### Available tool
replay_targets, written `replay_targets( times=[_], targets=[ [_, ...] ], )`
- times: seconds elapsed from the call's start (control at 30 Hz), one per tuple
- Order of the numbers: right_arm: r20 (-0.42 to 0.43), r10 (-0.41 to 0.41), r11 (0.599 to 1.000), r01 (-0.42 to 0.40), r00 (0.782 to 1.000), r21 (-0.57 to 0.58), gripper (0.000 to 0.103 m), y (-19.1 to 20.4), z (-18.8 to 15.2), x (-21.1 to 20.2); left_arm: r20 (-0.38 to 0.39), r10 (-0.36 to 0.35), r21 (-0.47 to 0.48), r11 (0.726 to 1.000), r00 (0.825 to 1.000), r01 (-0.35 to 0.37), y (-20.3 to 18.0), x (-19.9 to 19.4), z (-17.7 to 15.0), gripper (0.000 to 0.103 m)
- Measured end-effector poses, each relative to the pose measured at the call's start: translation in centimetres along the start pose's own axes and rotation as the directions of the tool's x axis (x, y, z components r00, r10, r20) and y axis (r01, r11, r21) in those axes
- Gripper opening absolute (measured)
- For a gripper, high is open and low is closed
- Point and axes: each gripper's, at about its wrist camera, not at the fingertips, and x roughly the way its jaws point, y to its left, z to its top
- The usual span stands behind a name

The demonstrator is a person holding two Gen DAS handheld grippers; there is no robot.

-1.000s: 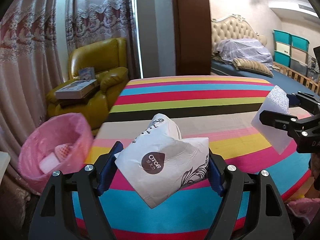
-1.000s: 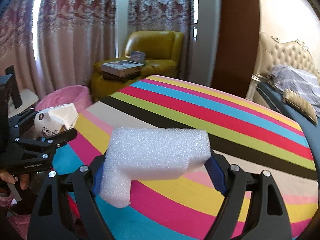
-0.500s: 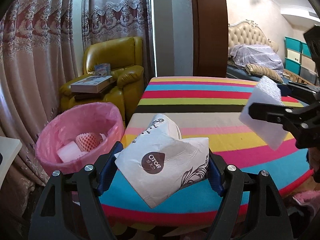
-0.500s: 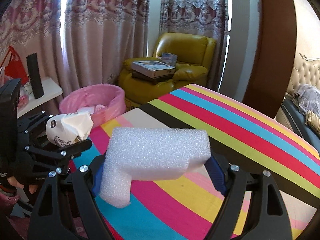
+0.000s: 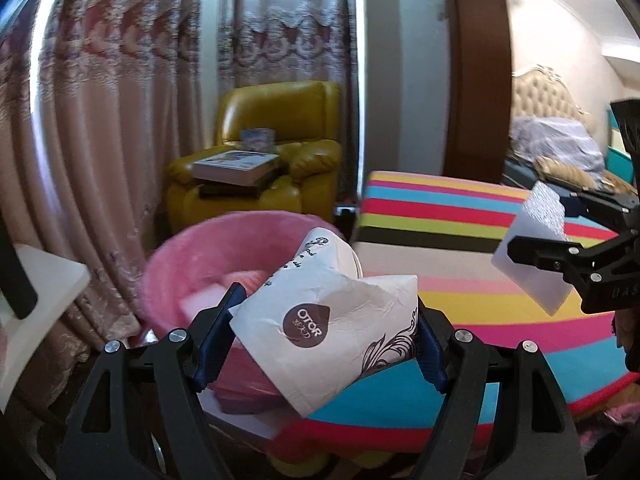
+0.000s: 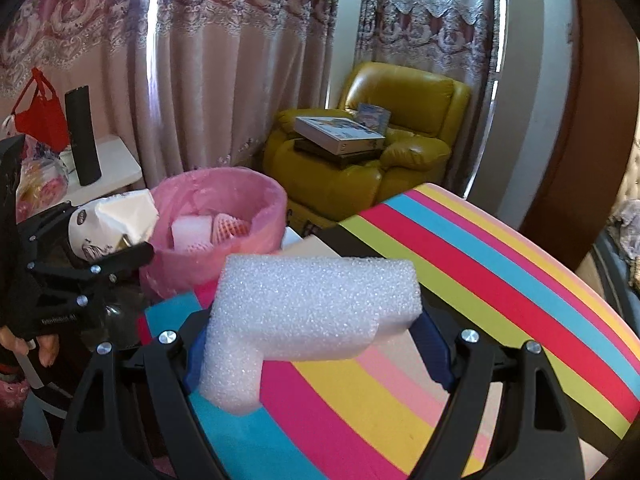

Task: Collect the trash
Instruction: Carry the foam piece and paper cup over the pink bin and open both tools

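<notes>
Both hands are loaded rn. The left gripper (image 5: 320,332) has its blue pads clamped on a crumpled white paper cup with a brown logo and black scrollwork (image 5: 332,320), and the right gripper (image 6: 316,336) is pinching an L-shaped chunk of white packing foam (image 6: 308,316) across its wide part. So neither set of fingers is empty, both held fairly wide around bulky stuff.

The round bin with the pink plastic liner (image 6: 240,188) sits on the floor at the near-left corner of the rainbow-striped table (image 6: 500,280), w/ the mustard-yellow leather armchair (image 6: 400,120) further back. There's already a white block and a pink mesh thing inside, I think, tho the left view is blurry there.

What could go wrong imo: the cup is hanging near the bin's near rim, not clearly over the middle, so letting go too soon prob drops it on the floor or bounces it off the rim. The foam is light and springy, could bounce right out. Also both grippers heading for one small opening = they could bump each other.
</notes>
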Motion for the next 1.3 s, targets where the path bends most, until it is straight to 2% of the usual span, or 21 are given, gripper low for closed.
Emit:
replay_targets(
  times=[0.17,0.37,0.57,0.7,1.03,1.07,1.17,1.3],
  targets=[
    [-0.026,0.047,0.998,-0.046,0.999,0.033,0.08,0.4,2.5,3.6,-0.012,0.055,-0.04,0.998,0.998,-0.056,3.5,0.9,1.2,0.072],
    [-0.057,0.104,0.993,-0.1,0.993,0.067,0.08,1.5,5.0,7.7,-0.031,0.064,-0.112,0.991,0.997,-0.067,7.3,2.3,2.3,0.072],
    [-0.043,0.103,0.994,-0.105,0.994,-0.042,0.08,4.3,7.5,10.9,-0.041,0.082,-0.179,0.98,0.996,-0.088,10.7,3.9,3.8,0.072],
    [-0.053,0.088,0.988,-0.094,0.995,-0.124,0.08,6.0,8.3,12.9,-0.055,0.089,-0.191,0.977,0.994,-0.098,12.0,5.1,4.5,0.072],
    [-0.076,0.118,0.975,-0.13,0.99,-0.182,0.08,9.4,9.4,17.1,-0.055,0.107,-0.203,0.972,0.993,-0.116,13.2,5.9,5.7,0.072],
    [-0.074,0.126,0.973,-0.138,0.989,-0.187,0.081,9.6,9.5,17.3,-0.052,0.11,-0.206,0.971,0.993,-0.118,13.4,5.9,5.9,0.072],
    [-0.065,0.145,0.965,-0.156,0.987,-0.211,0.098,10.3,9.9,18.0,-0.044,0.123,-0.218,0.967,0.991,-0.129,14.0,5.8,6.8,0.073],
    [-0.034,0.14,0.968,-0.144,0.99,-0.205,0.098,9.1,10.0,17.2,-0.025,0.126,-0.218,0.968,0.992,-0.128,14.0,5.5,7.6,0.083]
  ],
)
